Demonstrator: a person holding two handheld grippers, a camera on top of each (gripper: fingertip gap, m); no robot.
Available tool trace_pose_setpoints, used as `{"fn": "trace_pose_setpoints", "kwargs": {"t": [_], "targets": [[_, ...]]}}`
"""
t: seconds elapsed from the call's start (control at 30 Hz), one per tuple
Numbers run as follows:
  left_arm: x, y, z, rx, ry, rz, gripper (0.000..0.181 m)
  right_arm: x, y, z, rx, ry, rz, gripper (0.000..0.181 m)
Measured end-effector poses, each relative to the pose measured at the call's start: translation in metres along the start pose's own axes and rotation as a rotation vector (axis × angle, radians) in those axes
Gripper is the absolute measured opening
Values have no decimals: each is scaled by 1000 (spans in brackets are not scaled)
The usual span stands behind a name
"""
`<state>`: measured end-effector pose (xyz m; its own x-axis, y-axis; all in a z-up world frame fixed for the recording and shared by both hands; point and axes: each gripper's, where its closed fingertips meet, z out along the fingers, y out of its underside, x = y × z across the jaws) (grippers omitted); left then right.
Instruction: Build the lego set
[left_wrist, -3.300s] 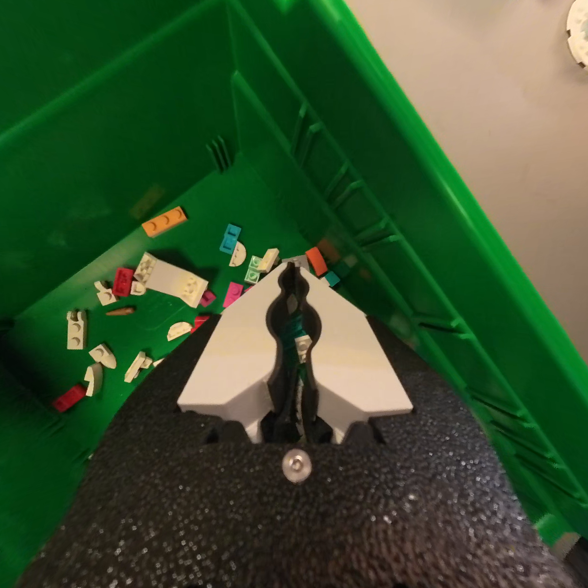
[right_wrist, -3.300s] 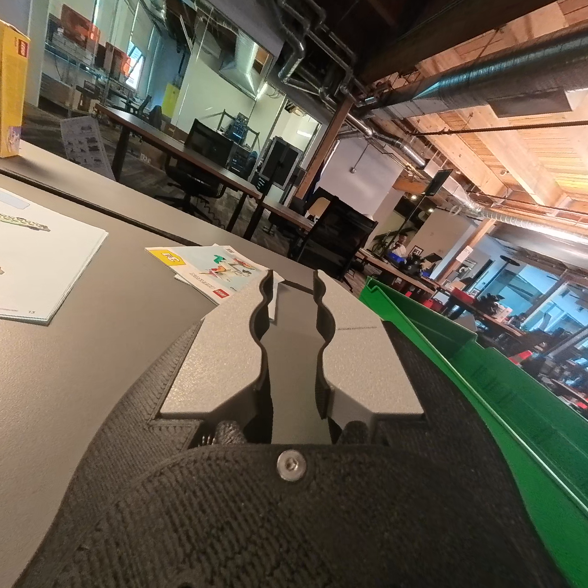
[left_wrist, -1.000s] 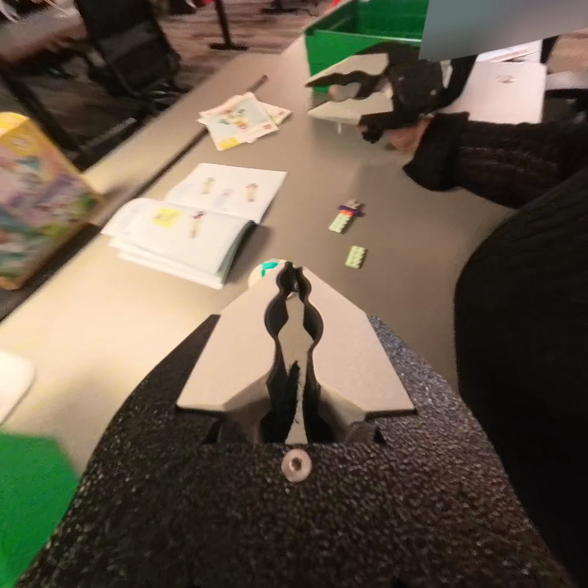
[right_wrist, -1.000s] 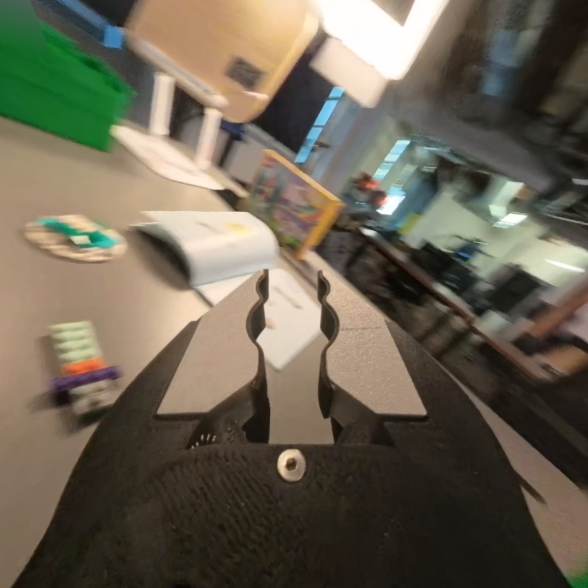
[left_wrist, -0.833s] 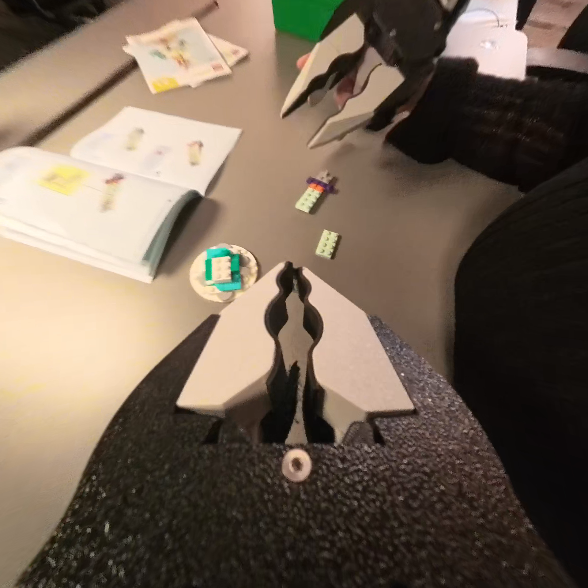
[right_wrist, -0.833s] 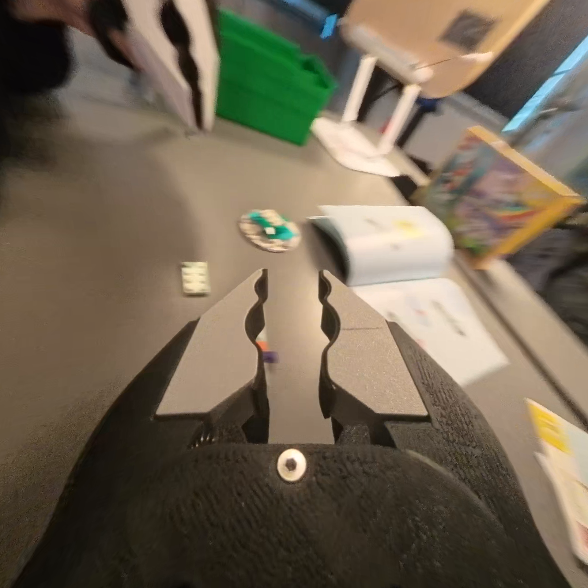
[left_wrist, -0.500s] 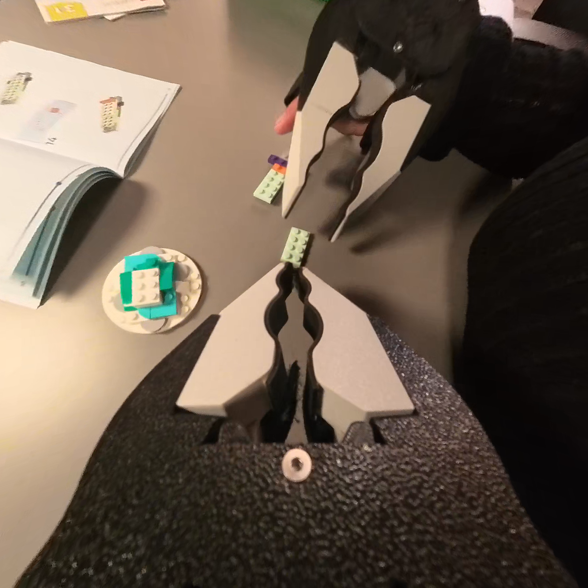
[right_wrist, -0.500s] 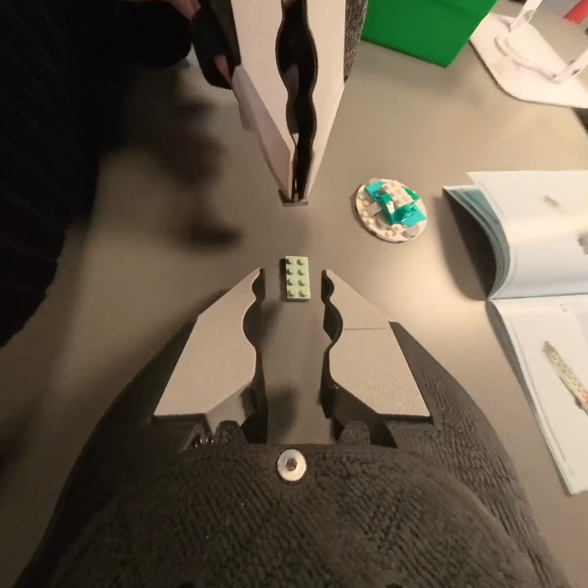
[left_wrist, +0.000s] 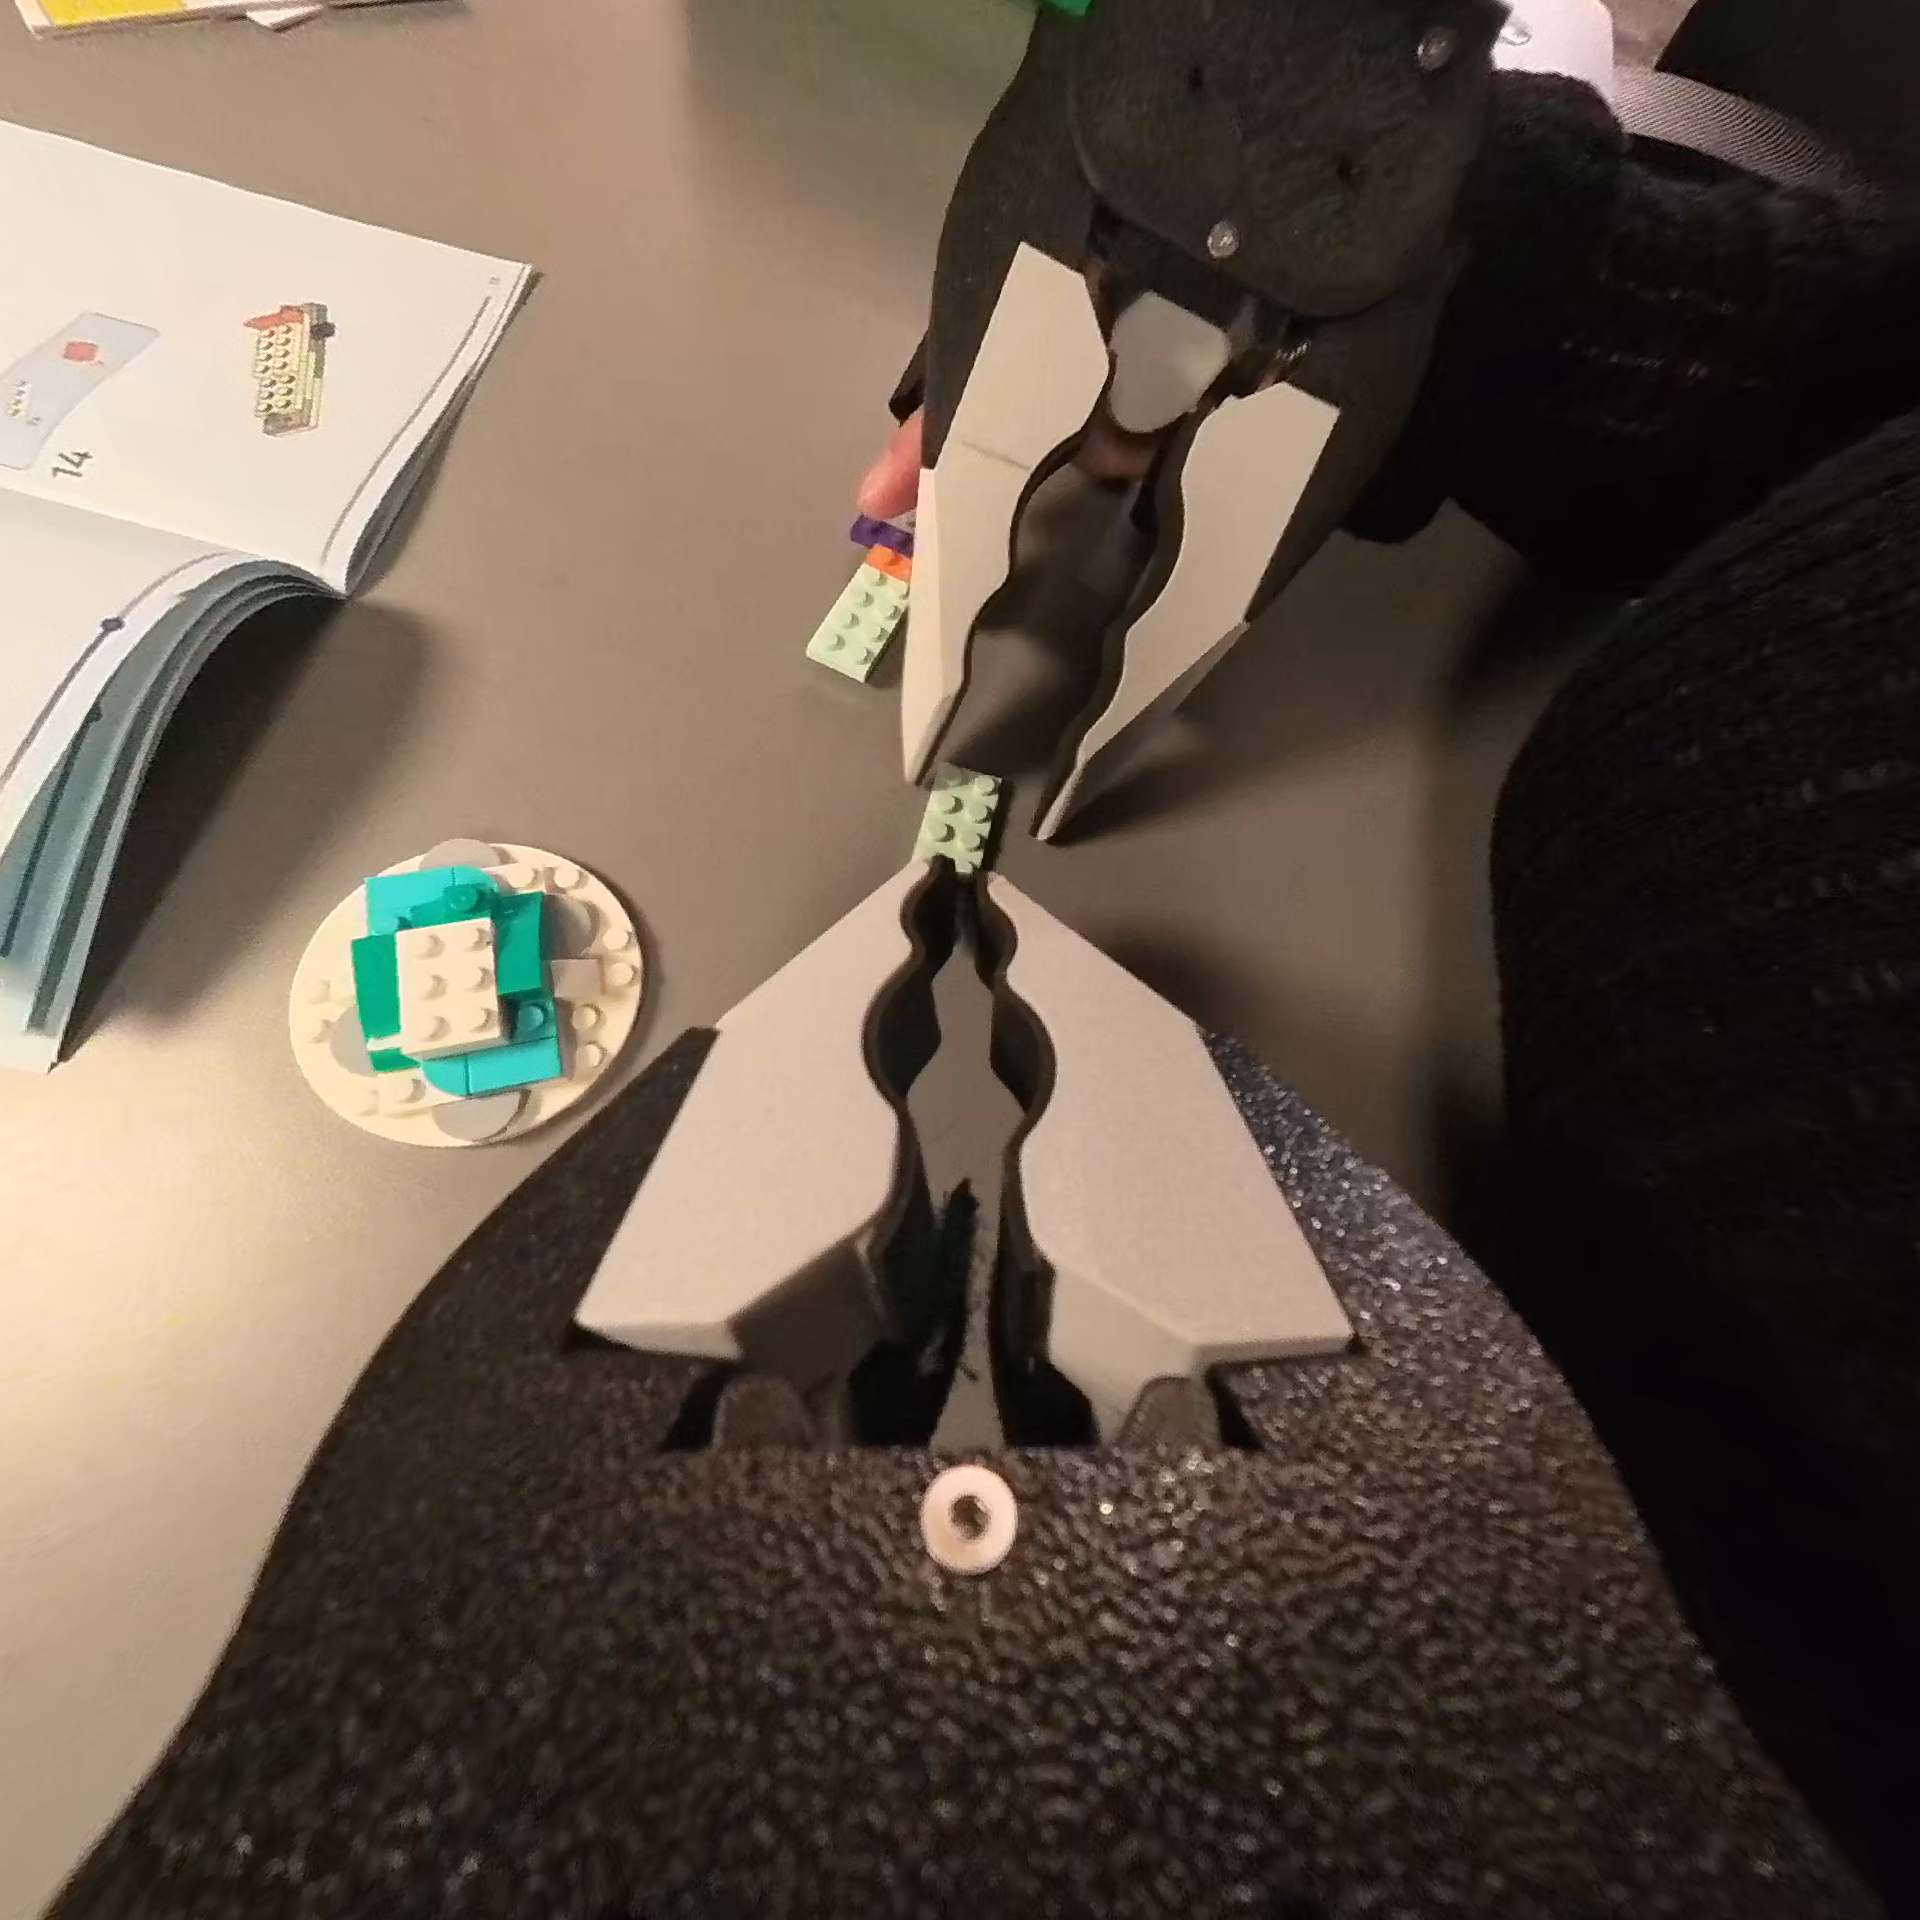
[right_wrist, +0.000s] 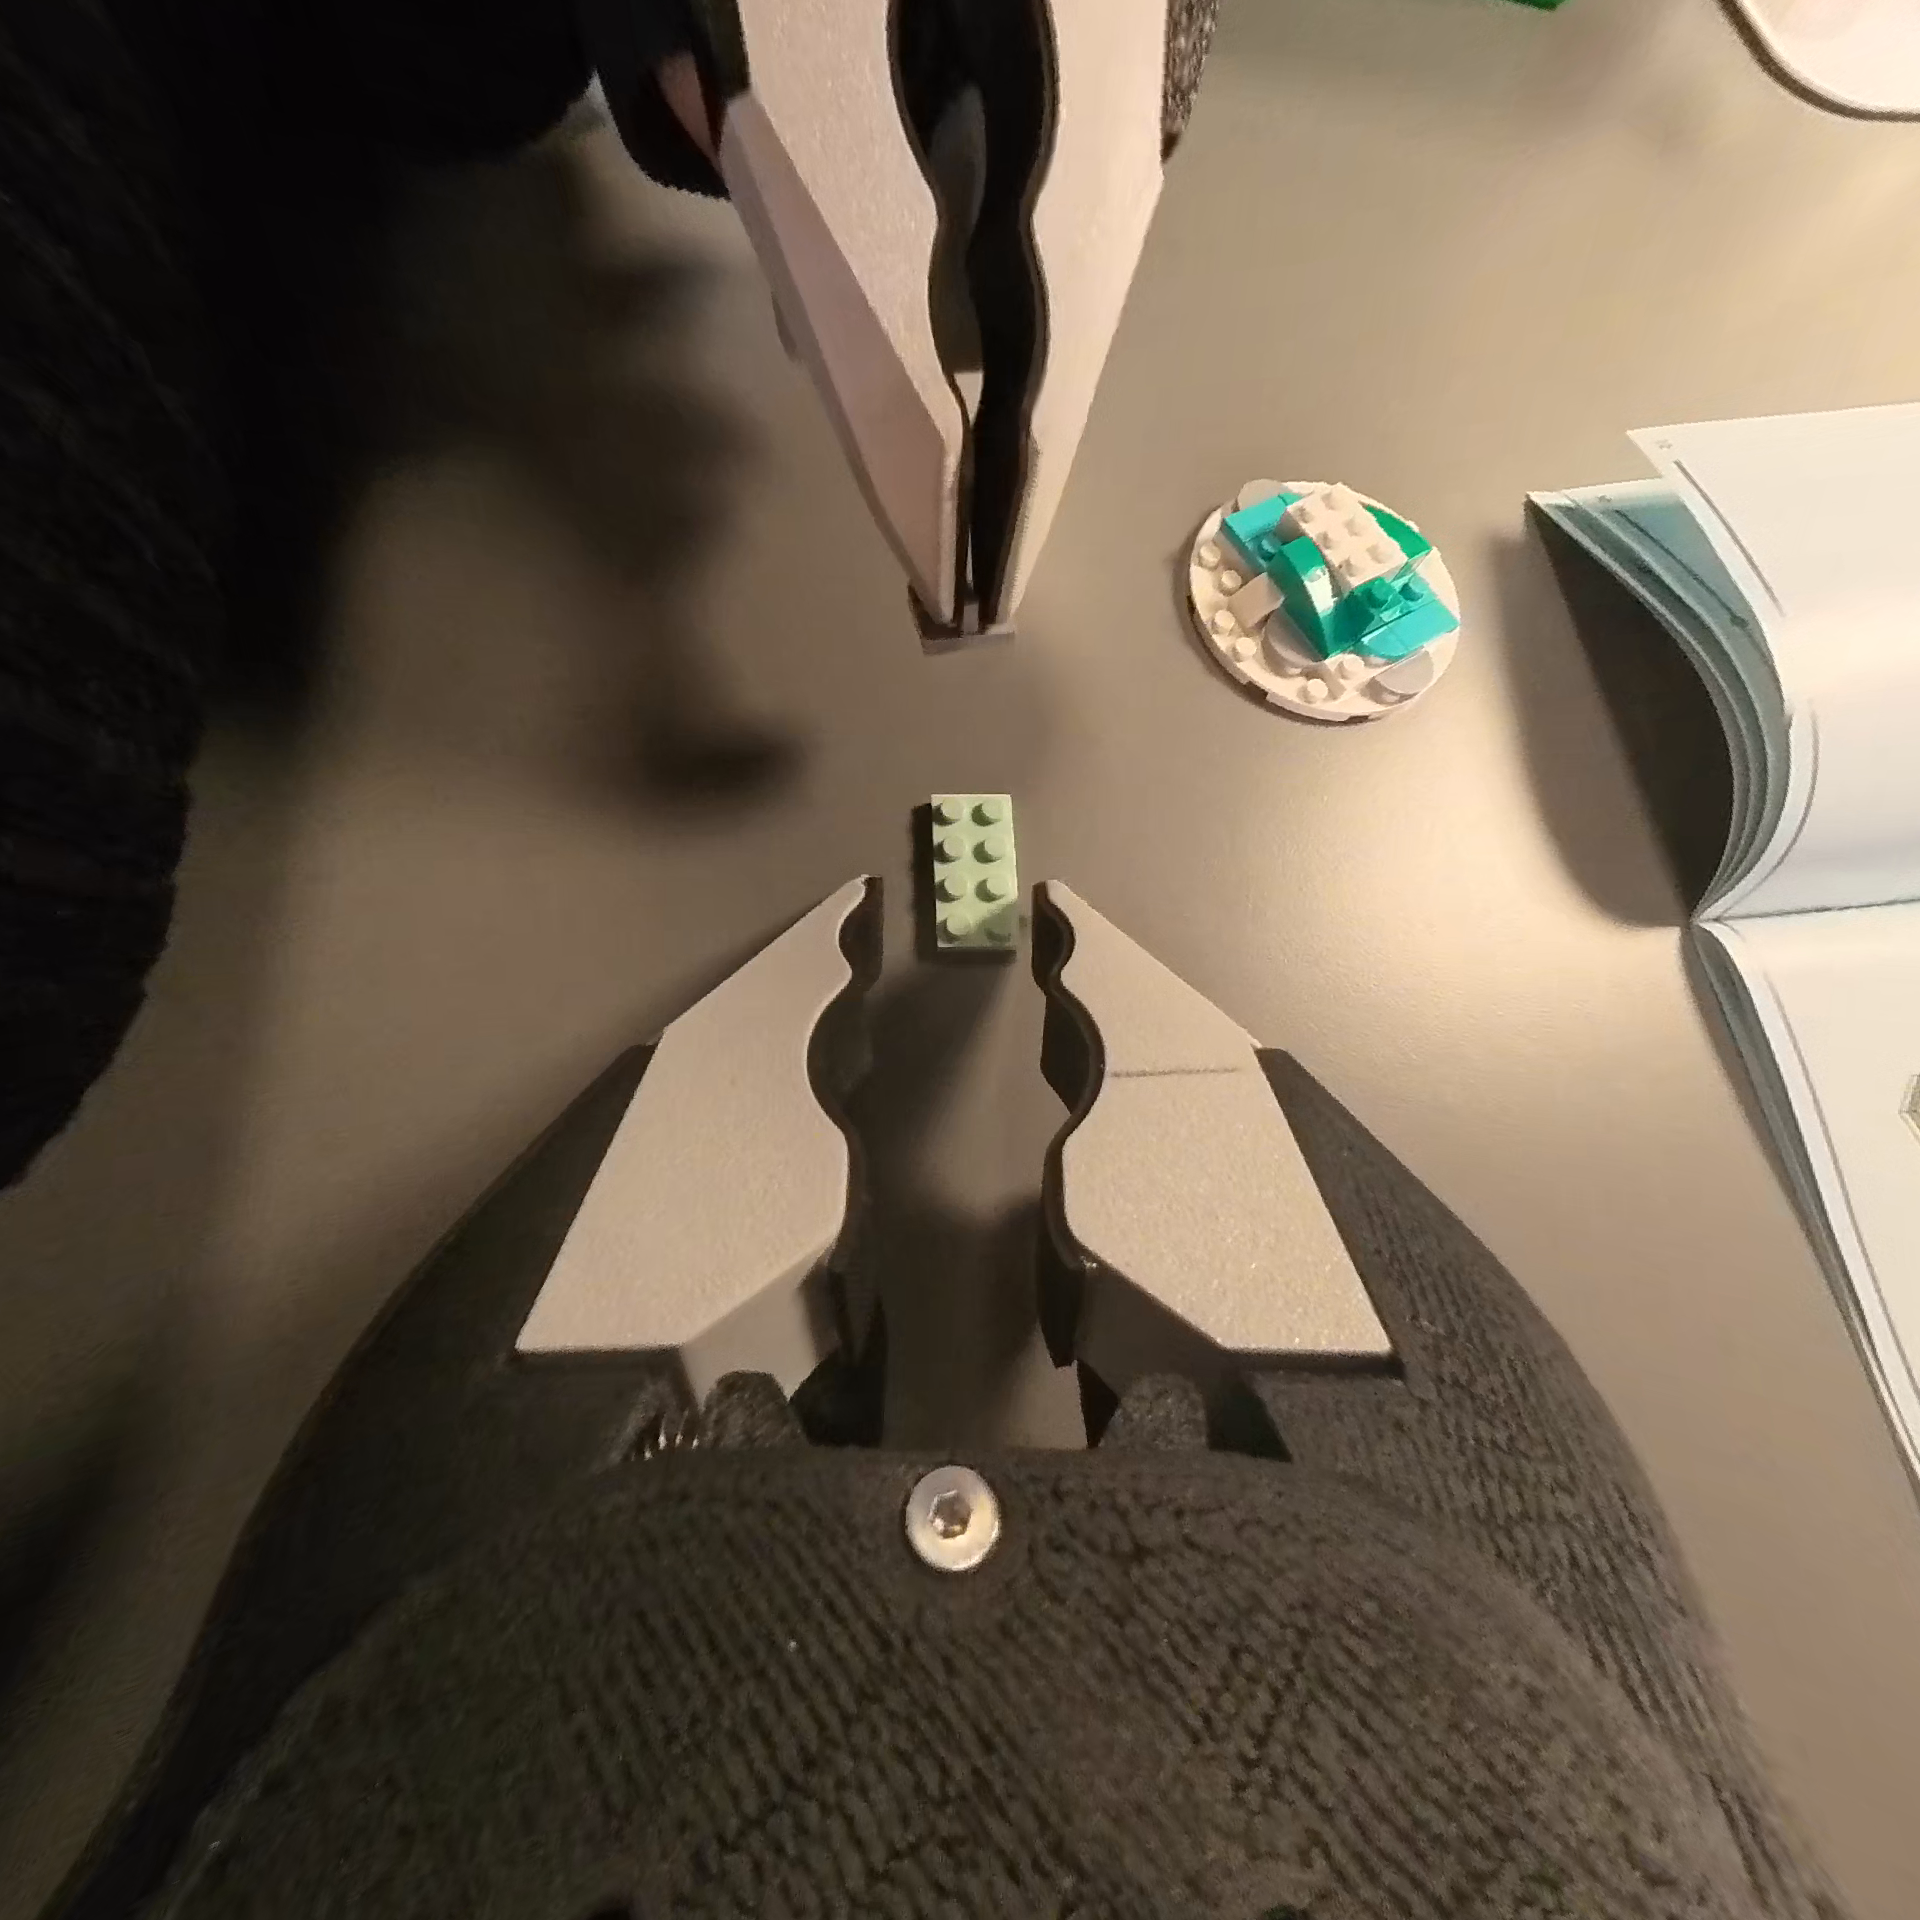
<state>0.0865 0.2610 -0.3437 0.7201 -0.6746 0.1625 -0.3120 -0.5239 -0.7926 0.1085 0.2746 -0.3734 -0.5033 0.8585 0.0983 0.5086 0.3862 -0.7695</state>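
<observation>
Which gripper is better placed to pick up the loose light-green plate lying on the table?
Right. The right gripper is open, its tips straddling one end of the light-green plate. The left gripper is shut, tips short of the plate's far end.

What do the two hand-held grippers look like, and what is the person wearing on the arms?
Both are alike. The left gripper and right gripper each have two pale grey wedge-shaped fingers with wavy inner edges, set in a rough-textured black body with a silver screw at its centre. The person's sleeve is dark knit.
</observation>
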Motion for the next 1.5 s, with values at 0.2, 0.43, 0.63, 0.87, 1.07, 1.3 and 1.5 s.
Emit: {"fn": "trace_pose_setpoints", "kwargs": {"t": [0.2, 0.43, 0.63, 0.87, 1.07, 1.3, 1.5], "targets": [[-2, -2, 1, 3, 13, 3, 0, -2, 0, 1, -4, -26, 7, 22], [-2, -2, 2, 9, 11, -4, 0, -3, 1, 1, -8, -37, 22, 15], [-7, 0, 6, -56, -11, 98, 1, -1, 1, 1, -9, -31, 28, 15], [-9, -10, 10, -56, 2, 127, 0, -1, 1, 2, -9, -29, 27, 15], [-4, -7, 11, -54, 17, 110, 0, -1, 1, 2, -9, -29, 26, 15], [0, -6, 13, -47, 30, 96, 1, -1, 1, 2, -8, -13, 6, 15], [-1, -6, 15, -53, 26, 105, 1, -1, 1, 2, -8, -16, 11, 15]]}}
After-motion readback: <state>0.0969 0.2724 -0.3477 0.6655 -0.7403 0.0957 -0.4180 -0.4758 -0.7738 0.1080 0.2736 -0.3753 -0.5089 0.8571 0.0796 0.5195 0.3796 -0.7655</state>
